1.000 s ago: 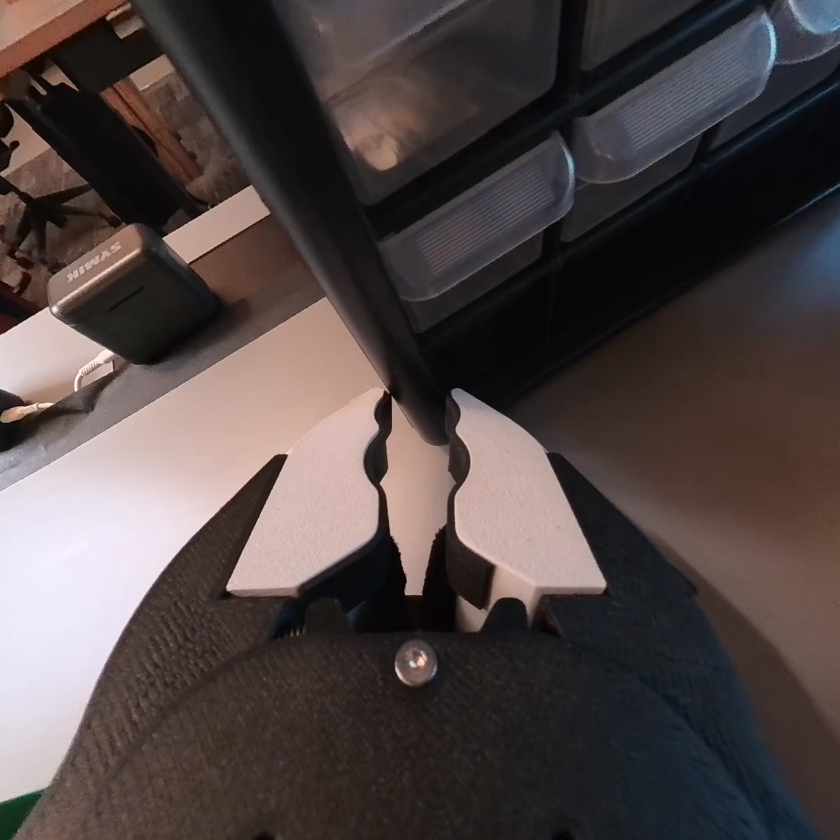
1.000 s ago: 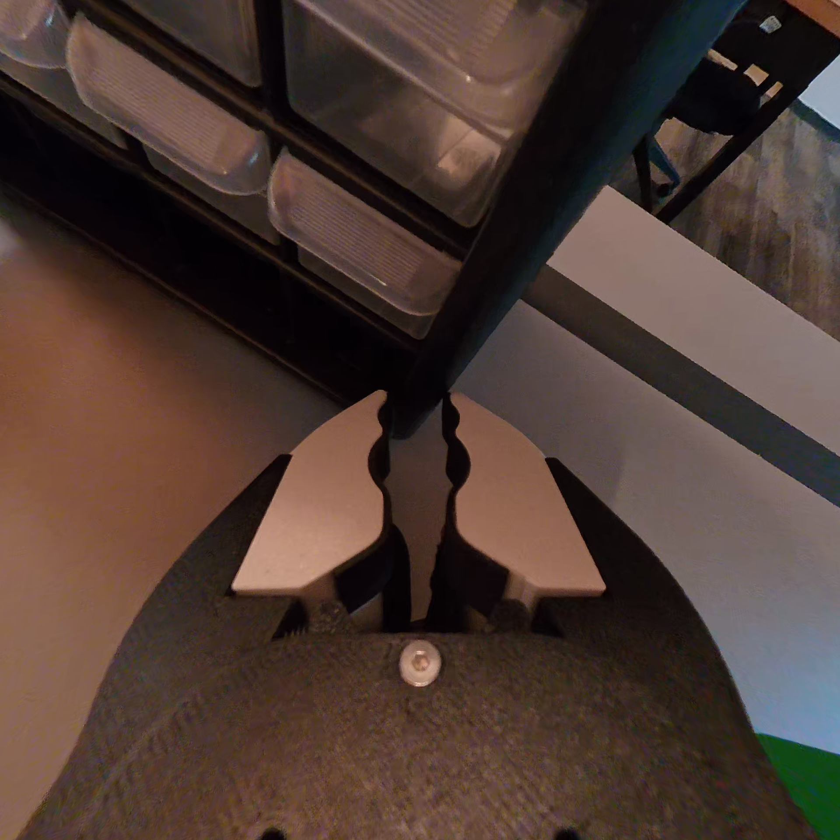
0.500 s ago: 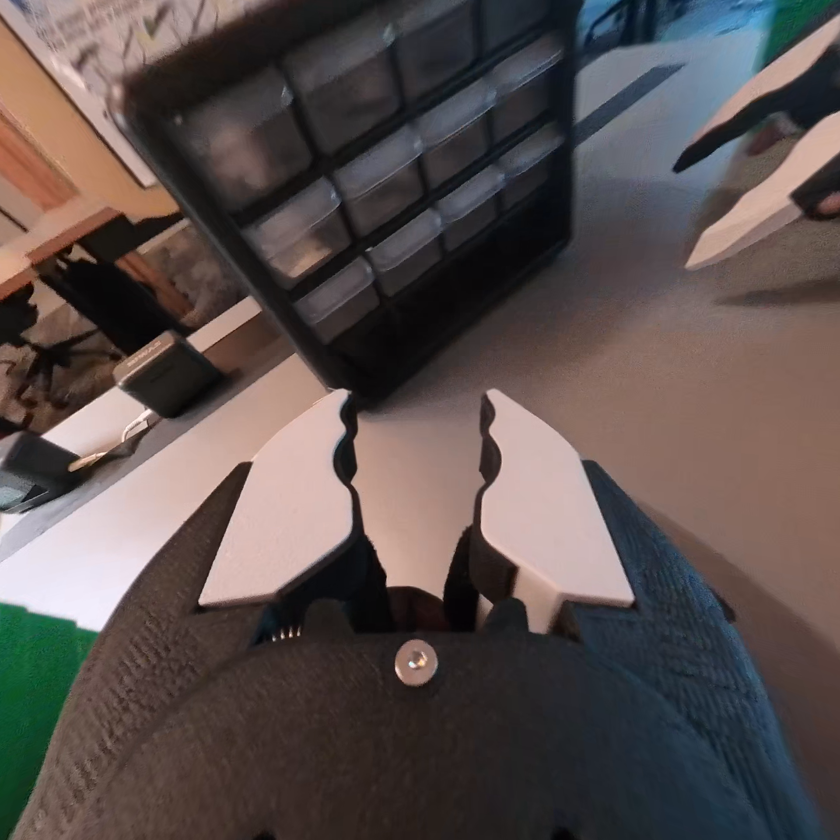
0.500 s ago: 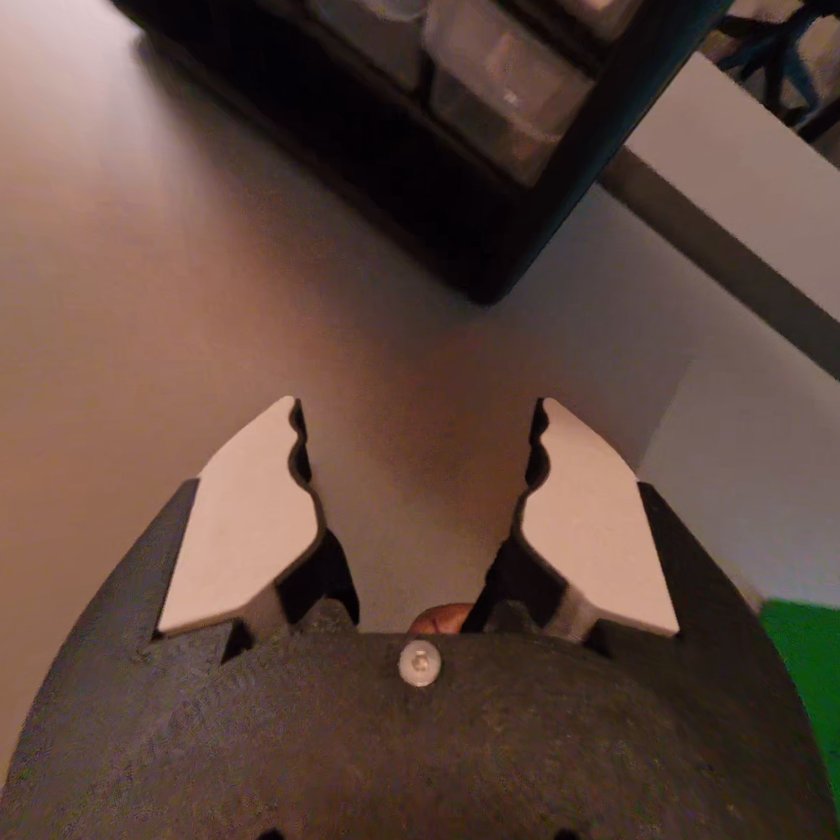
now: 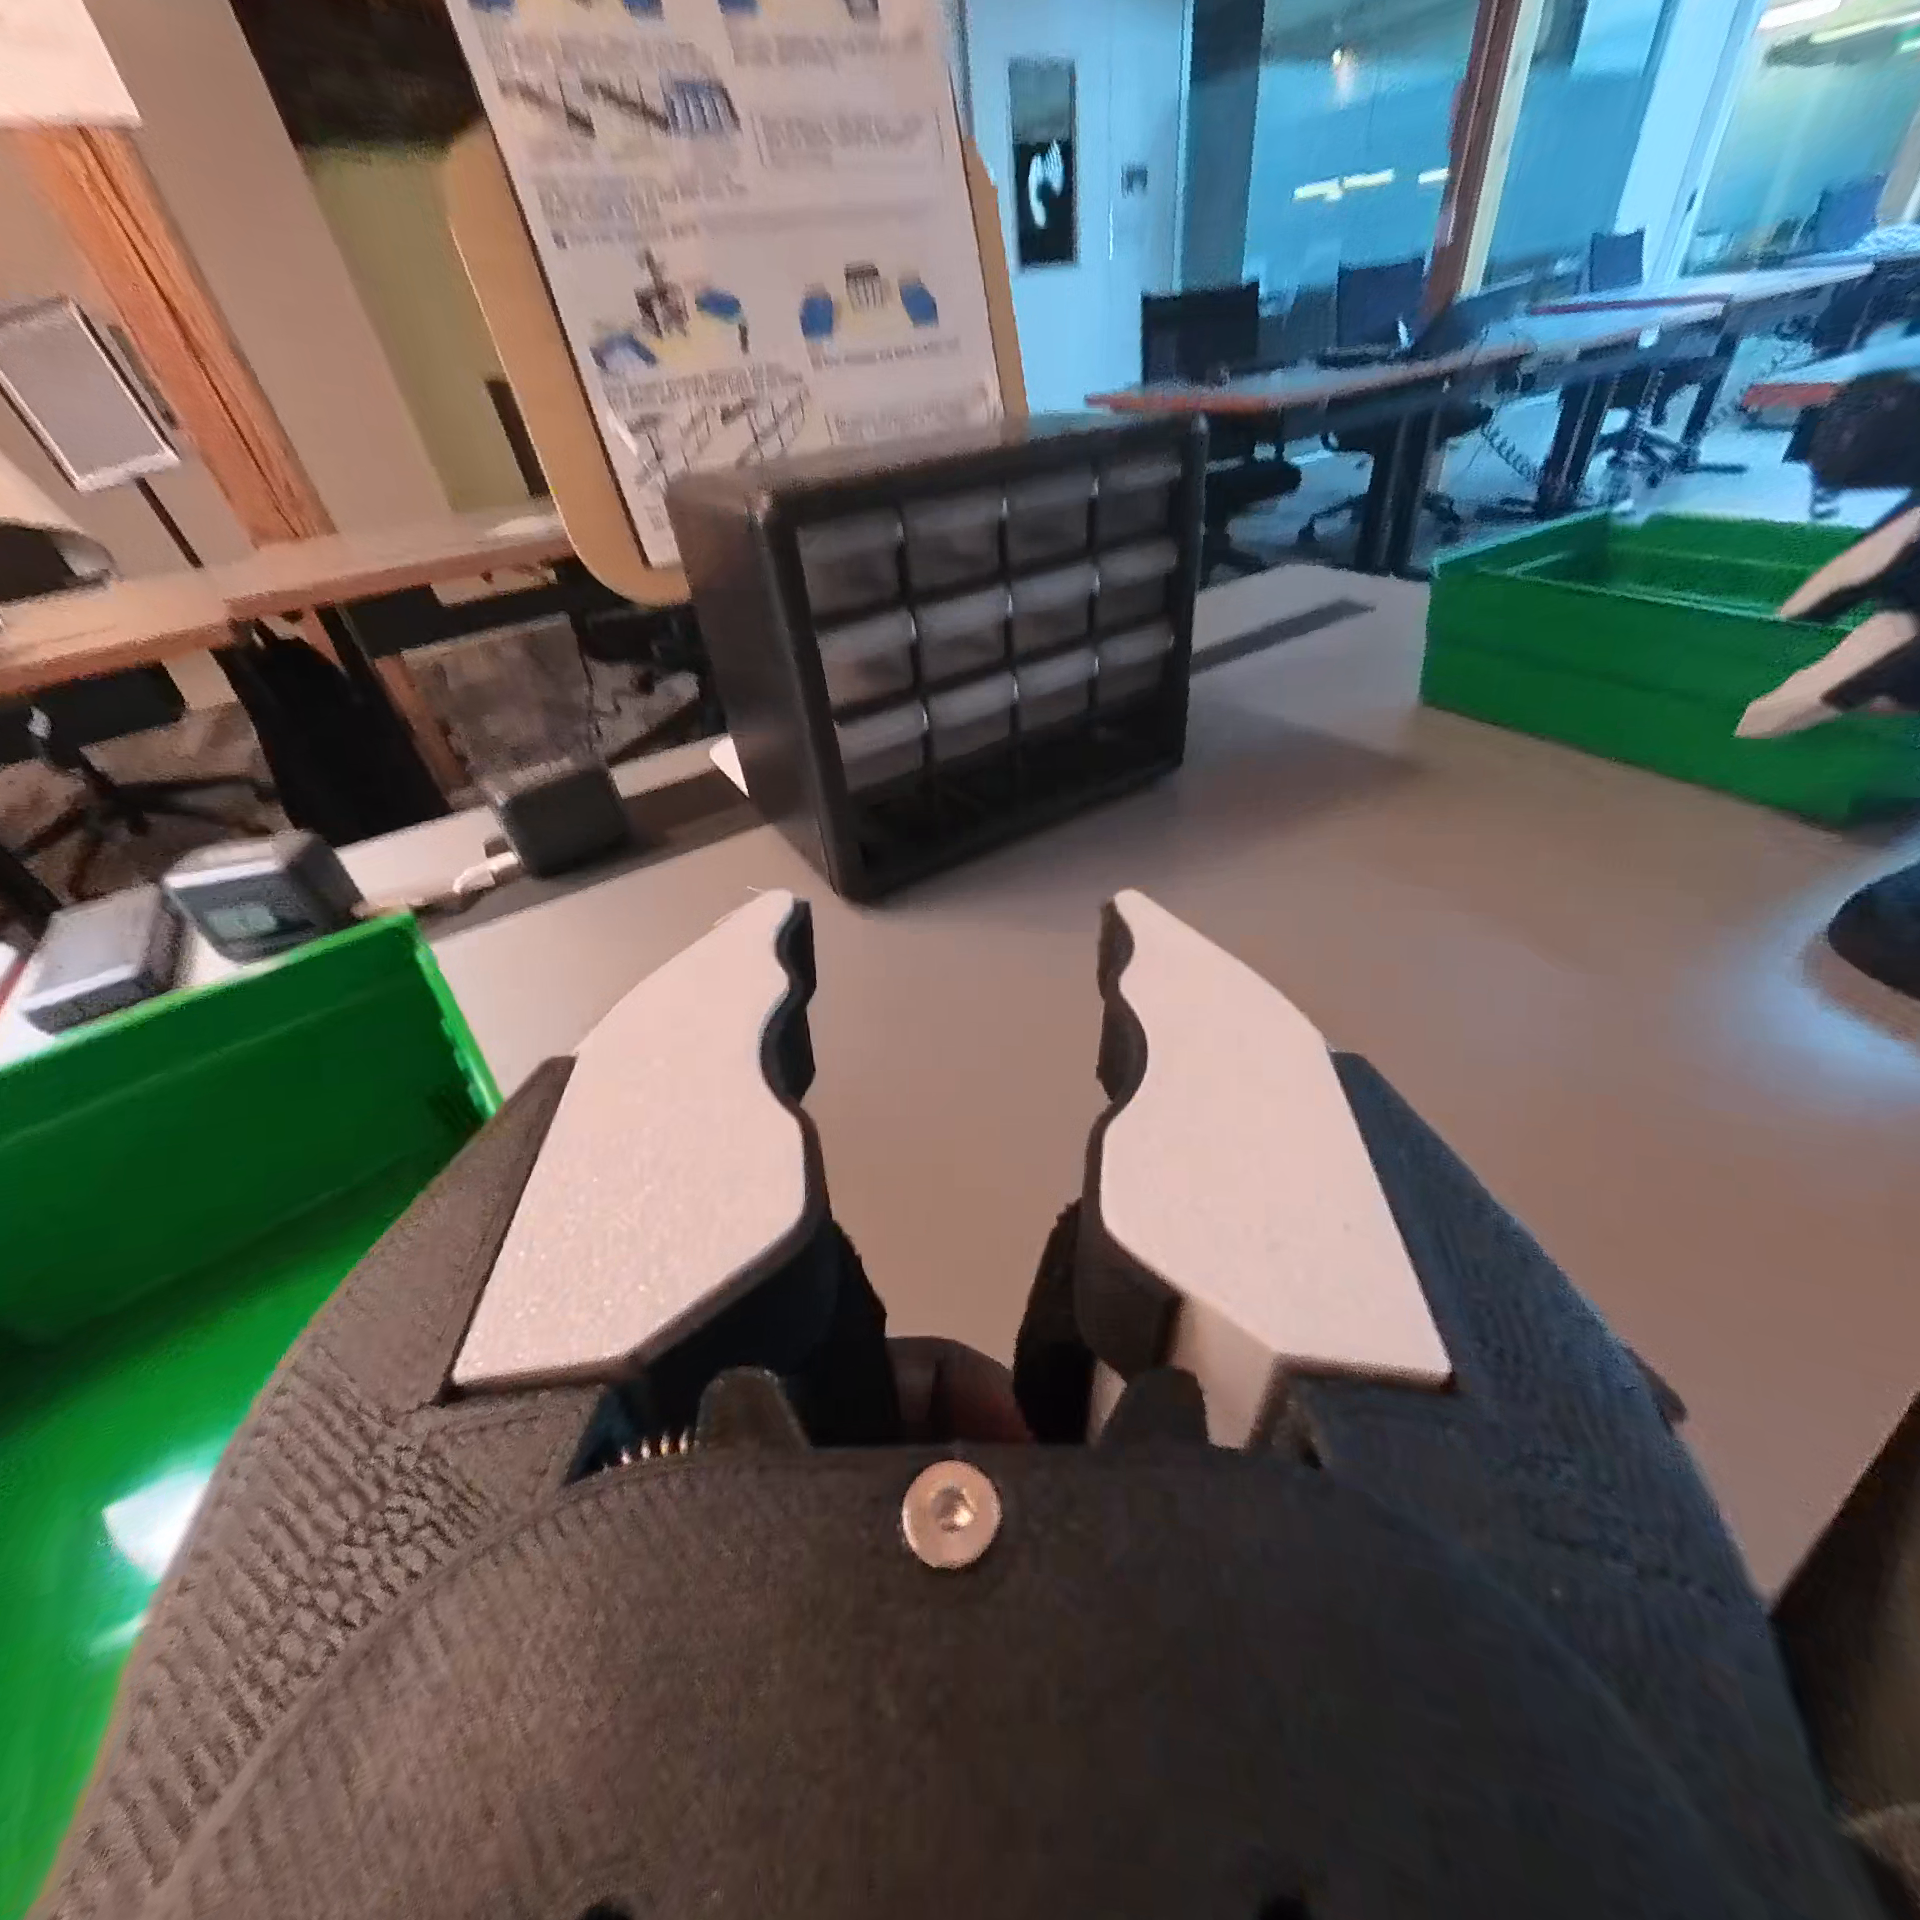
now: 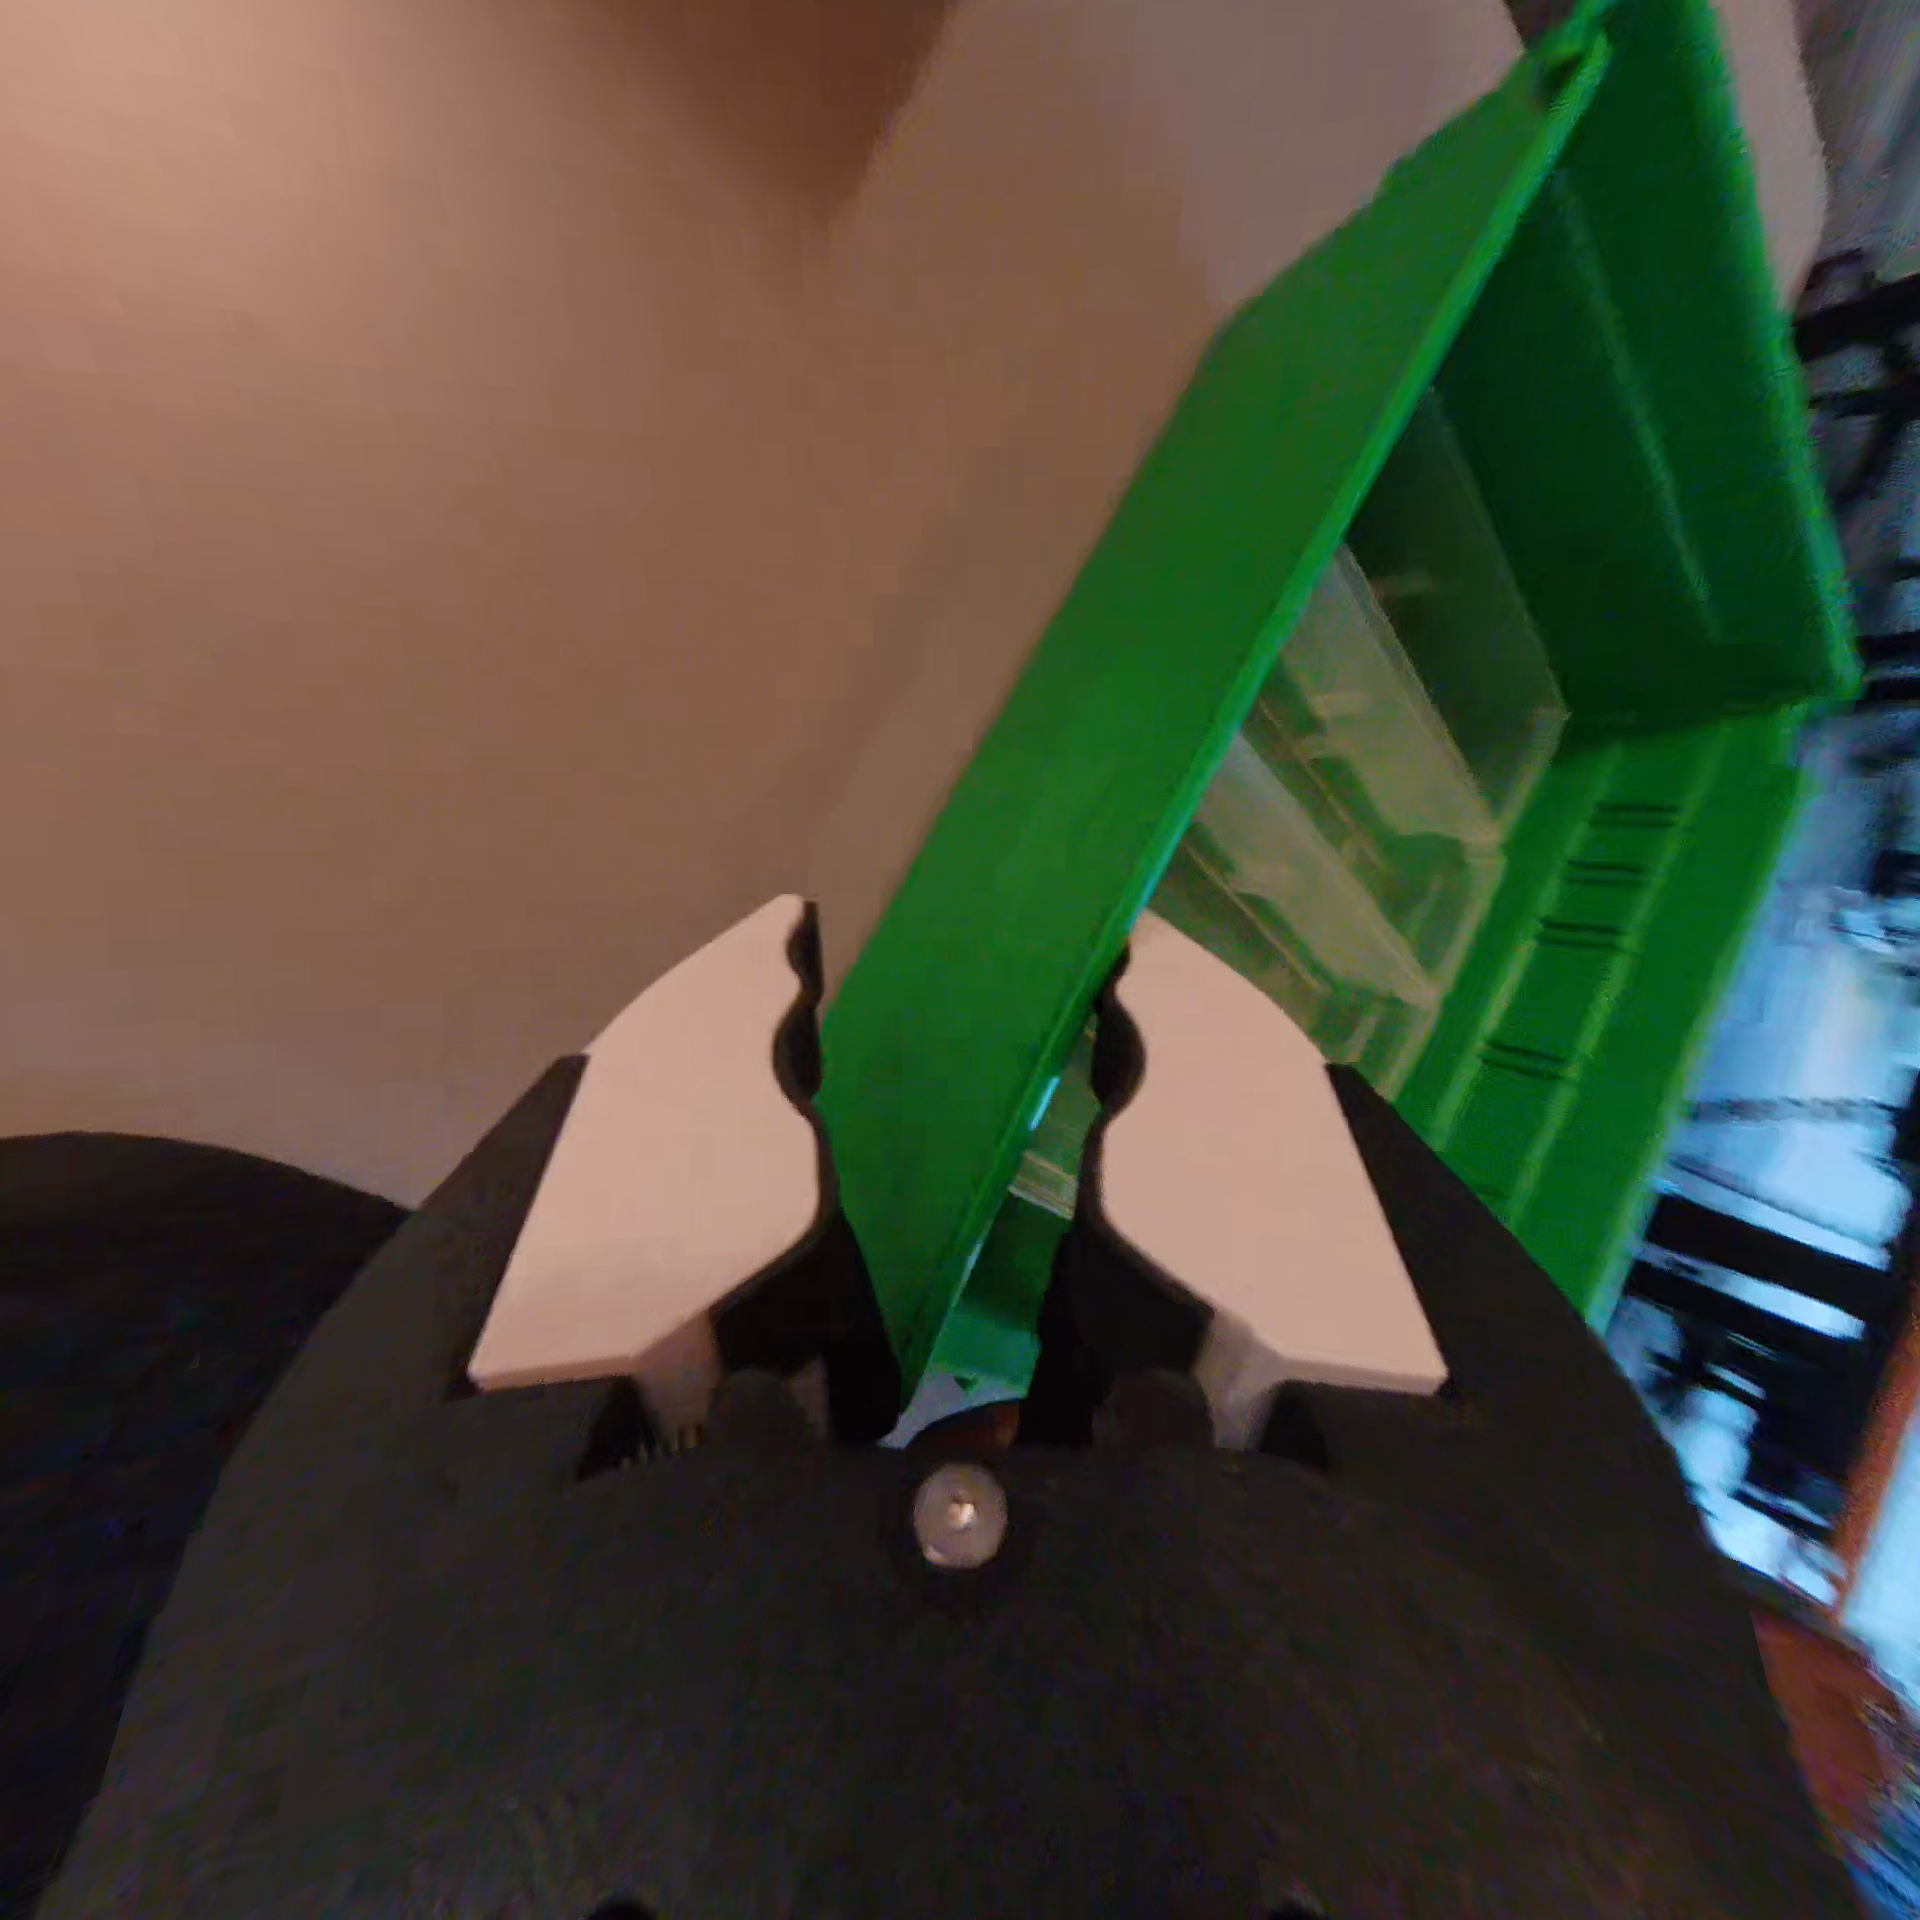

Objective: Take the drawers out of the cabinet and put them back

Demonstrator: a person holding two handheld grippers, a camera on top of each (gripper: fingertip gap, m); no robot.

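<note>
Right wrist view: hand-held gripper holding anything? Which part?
Nothing held. The right hand-held gripper is open over the green bin wall; the left hand-held gripper is open too.

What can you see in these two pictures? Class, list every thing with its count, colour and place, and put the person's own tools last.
Black plastic drawer cabinet: one, black frame, mid-table; three rows of drawers in, bottom row empty.
Clear plastic drawers: several, transparent, inside the right green bin.
Green plastic bins: two, green; one at the table's left edge, one at the right.
Grey table: one, grey, under everything.
Small dark box: one, dark grey, left of the cabinet.
Poster board: one, white, behind the cabinet.
Left tongs: open, empty.
Right tongs: open, over the right bin's wall.
</note>
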